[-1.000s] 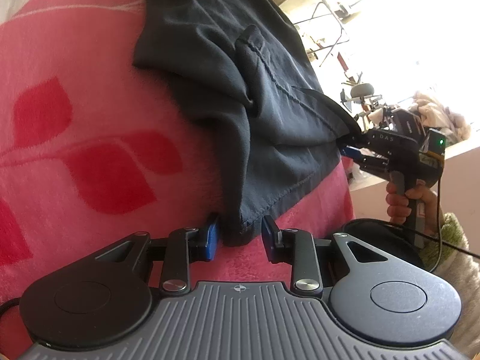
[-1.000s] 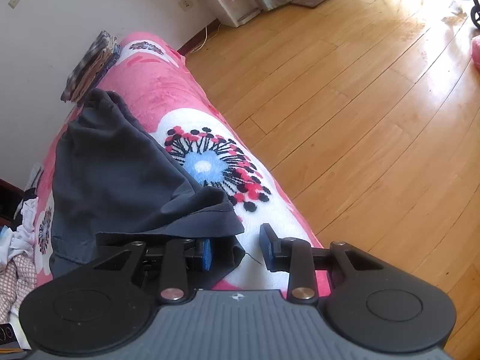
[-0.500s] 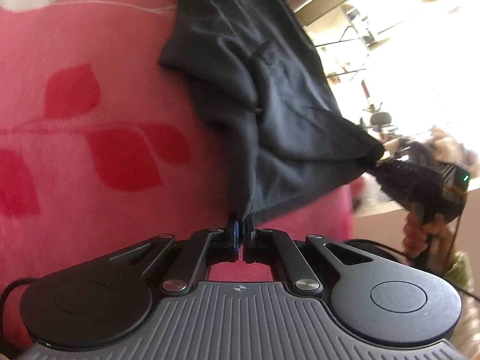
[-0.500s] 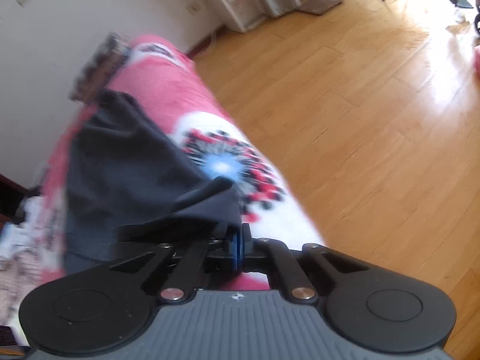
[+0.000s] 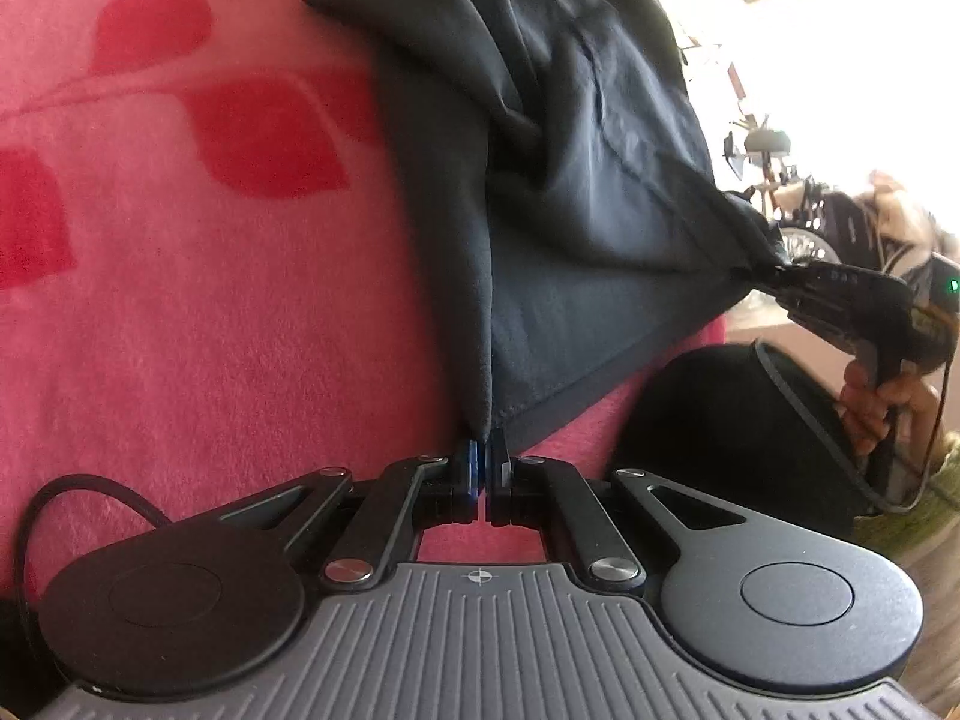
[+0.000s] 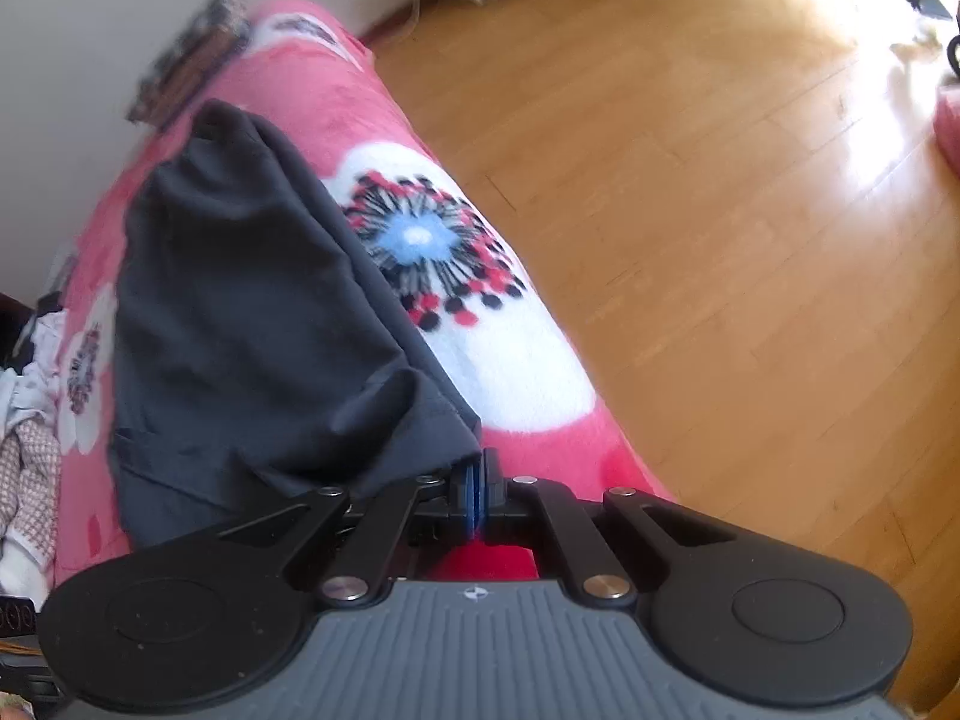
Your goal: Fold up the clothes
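Note:
A dark grey garment (image 5: 558,168) lies on a pink blanket (image 5: 180,300) with red leaf and flower prints. My left gripper (image 5: 482,456) is shut on one corner of the garment's hem. My right gripper (image 6: 477,471) is shut on another corner of the same garment (image 6: 240,312). In the left wrist view the right gripper (image 5: 774,270) holds its corner up at the right, and the hem is stretched between the two grippers.
The blanket-covered surface (image 6: 528,360) ends at the right above a wooden floor (image 6: 720,210). A pile of other clothes (image 6: 24,420) lies at the left edge. A folded patterned item (image 6: 186,60) sits at the far end by the wall.
Both grippers were open around the garment's corners one second ago. They have shut on the corners and lifted, drawing the hem taut between them.

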Action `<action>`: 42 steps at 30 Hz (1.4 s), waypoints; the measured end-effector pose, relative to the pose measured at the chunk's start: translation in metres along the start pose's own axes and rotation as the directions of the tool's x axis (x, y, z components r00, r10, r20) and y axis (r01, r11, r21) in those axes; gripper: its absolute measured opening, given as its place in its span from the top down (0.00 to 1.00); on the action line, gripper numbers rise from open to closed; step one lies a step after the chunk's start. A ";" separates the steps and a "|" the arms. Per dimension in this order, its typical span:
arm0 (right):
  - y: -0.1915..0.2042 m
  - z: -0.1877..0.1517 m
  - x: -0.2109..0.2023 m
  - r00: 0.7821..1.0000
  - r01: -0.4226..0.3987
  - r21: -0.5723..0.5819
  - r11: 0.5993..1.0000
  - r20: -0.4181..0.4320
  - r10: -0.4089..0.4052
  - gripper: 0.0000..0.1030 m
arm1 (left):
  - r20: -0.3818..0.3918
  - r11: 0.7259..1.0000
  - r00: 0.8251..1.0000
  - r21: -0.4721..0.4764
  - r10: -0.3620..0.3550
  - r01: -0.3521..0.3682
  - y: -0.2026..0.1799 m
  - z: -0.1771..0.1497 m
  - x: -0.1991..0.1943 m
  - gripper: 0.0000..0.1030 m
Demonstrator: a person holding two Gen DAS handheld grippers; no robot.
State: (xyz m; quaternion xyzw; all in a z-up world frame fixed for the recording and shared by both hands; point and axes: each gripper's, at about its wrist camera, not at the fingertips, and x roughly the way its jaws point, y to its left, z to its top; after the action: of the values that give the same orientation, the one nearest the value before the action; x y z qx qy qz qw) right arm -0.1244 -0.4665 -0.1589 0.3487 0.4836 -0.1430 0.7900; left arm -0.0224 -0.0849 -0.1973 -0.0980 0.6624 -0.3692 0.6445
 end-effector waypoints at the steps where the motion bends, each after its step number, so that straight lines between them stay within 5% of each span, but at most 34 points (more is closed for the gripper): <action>1: -0.002 -0.001 0.000 1.000 -0.001 0.003 1.000 0.004 0.001 0.99 | 0.003 1.000 1.000 0.006 -0.006 0.006 0.003 0.000 0.002 0.99; 6: -0.018 -0.014 -0.003 1.000 0.004 0.063 0.998 0.009 -0.005 0.92 | 0.024 0.999 0.999 0.034 -0.038 0.037 0.015 -0.002 -0.022 0.91; 10: -0.030 -0.026 -0.030 0.999 0.002 0.112 0.994 0.047 -0.008 0.75 | 0.128 0.993 0.991 0.114 -0.024 0.010 0.002 -0.003 -0.056 0.81; 16: -0.044 -0.026 -0.059 0.987 -0.131 0.235 0.963 0.124 0.104 0.66 | 0.340 0.939 0.939 0.337 -0.050 -0.072 -0.042 0.028 -0.077 0.65; 20: -0.038 -0.021 -0.060 0.976 -0.203 0.273 0.940 0.134 0.171 0.57 | 0.413 0.887 0.910 0.411 0.025 -0.211 -0.062 0.054 -0.046 0.47; 26: -0.027 -0.023 -0.056 0.967 -0.249 0.272 0.930 0.115 0.226 0.55 | 0.403 0.764 0.911 0.561 0.082 -0.317 -0.071 0.066 -0.014 0.52; 32: -0.037 -0.028 -0.044 0.962 -0.272 0.377 0.885 0.104 0.251 0.55 | 0.397 0.755 0.918 0.594 0.023 -0.276 -0.072 0.059 -0.013 0.92; 34: -0.045 -0.030 -0.040 0.961 -0.275 0.432 0.859 0.112 0.252 0.53 | 0.404 0.747 0.914 0.612 -0.012 -0.261 -0.073 0.053 -0.019 0.95; 39: -0.064 -0.038 -0.027 0.958 -0.284 0.550 0.785 0.119 0.262 0.52 | 0.399 0.672 0.914 0.696 -0.069 -0.253 -0.077 0.016 -0.038 0.95; 42: -0.067 -0.041 -0.022 0.955 -0.289 0.563 0.774 0.119 0.270 0.52 | 0.382 0.628 0.922 0.734 -0.067 -0.258 -0.077 -0.003 -0.042 0.95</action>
State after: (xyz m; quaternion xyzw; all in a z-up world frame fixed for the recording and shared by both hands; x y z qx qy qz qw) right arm -0.1999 -0.4889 -0.1795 0.6361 0.3483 -0.1686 0.6676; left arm -0.0456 -0.1125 -0.1173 0.1551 0.3089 -0.5555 0.7563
